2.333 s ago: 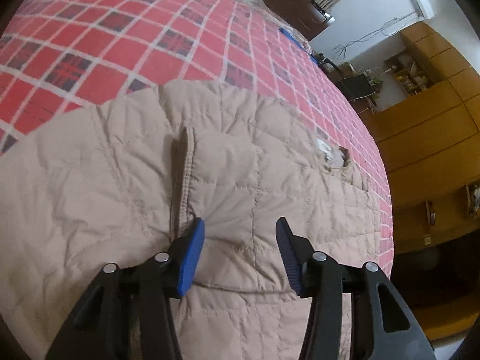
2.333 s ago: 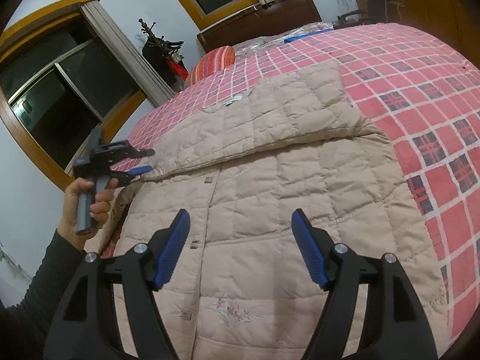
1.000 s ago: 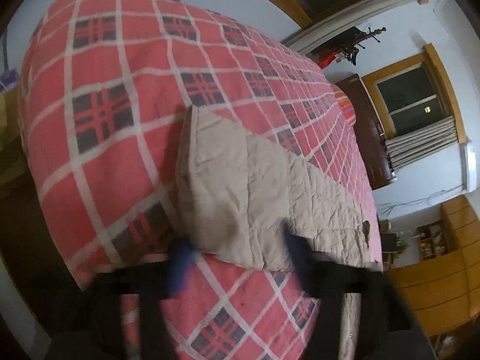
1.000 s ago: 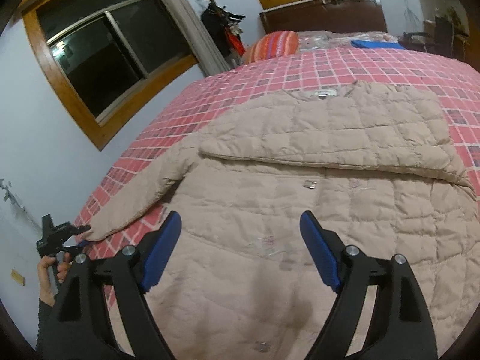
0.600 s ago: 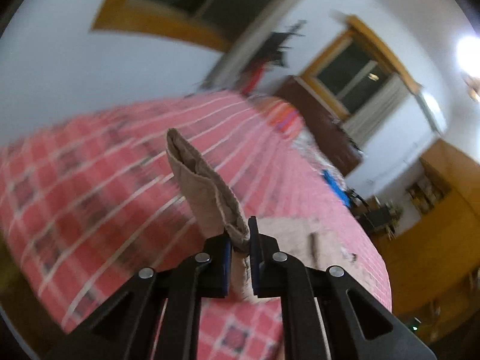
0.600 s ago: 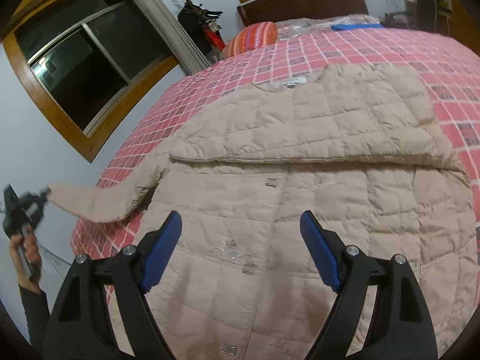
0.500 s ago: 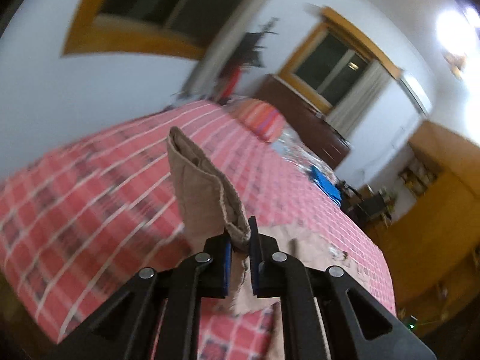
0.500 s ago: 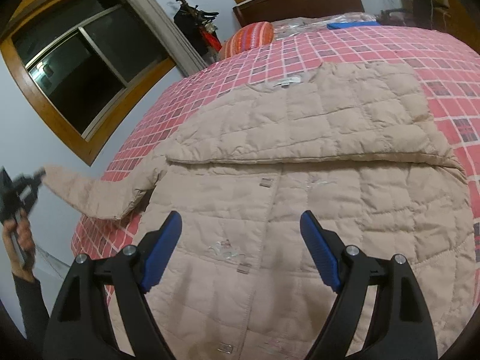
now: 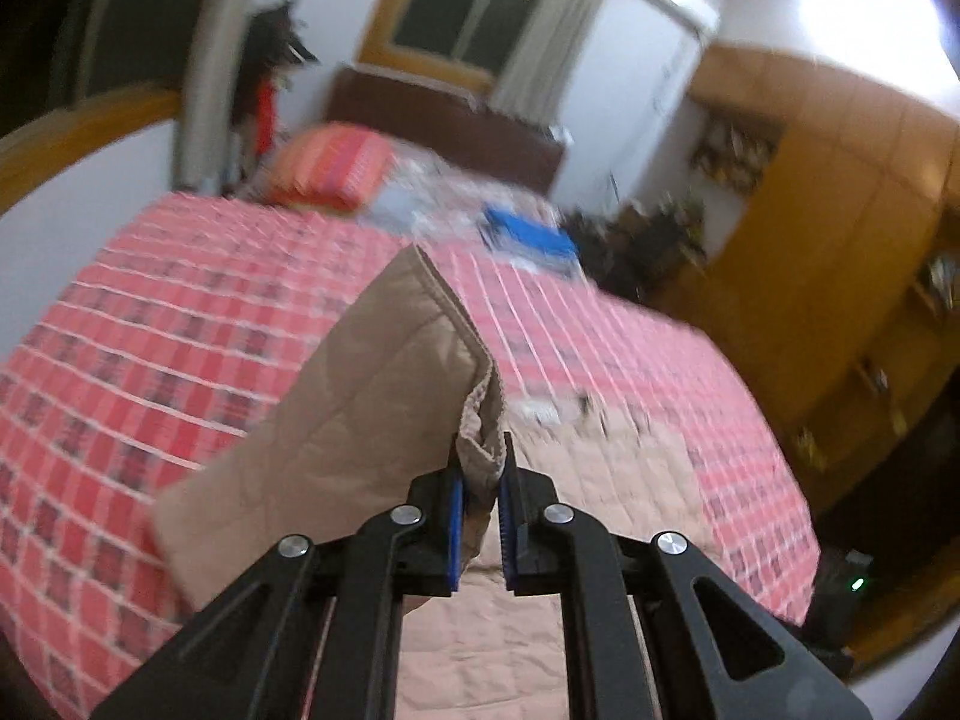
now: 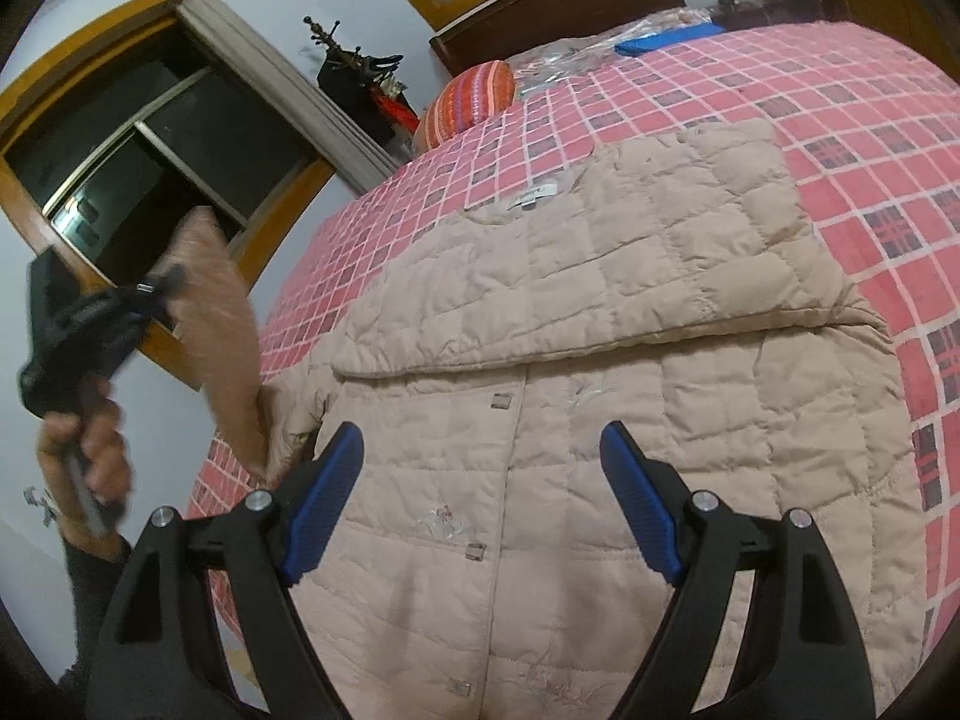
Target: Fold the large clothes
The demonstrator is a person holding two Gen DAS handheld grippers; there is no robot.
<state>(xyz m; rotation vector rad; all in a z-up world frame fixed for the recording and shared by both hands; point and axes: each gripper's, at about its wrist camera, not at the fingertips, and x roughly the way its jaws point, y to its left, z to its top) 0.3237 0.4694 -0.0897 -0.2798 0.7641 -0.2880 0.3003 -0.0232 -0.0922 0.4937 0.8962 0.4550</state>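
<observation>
Over at the left of the bed [image 10: 840,60], a hand [image 10: 84,450] in a dark sleeve grips the left gripper [image 9: 480,468], raised off the mattress edge in front of the dark window [image 10: 138,180]. Its blue pads are pressed together on the cuff of the sleeve [image 9: 336,420], pinching the gathered hem so that the beige tube of fabric hangs lifted in the air, clear of the red checked bedspread [image 9: 150,330] beside that edge. From the cuff the sleeve runs down to the shoulder of the quilted jacket [image 10: 600,360], which lies flat across the middle of the bed, front up, with its snap placket running down the centre. The other sleeve is folded over the chest and lies as a wide band across the upper part, below the collar and its small white label [image 10: 531,195]. Above the lower front of the jacket, nearer the foot of the bed, hovers the right gripper [image 10: 480,504], jaws spread wide with nothing between them, one blue pad to either side of the placket. Towards the head of the bed lie an orange striped pillow [image 10: 471,102] and, further right, a flat blue item [image 10: 666,39]. Beyond the right side of the bed stand wooden cabinets [image 9: 840,210], blurred in the left wrist view.
</observation>
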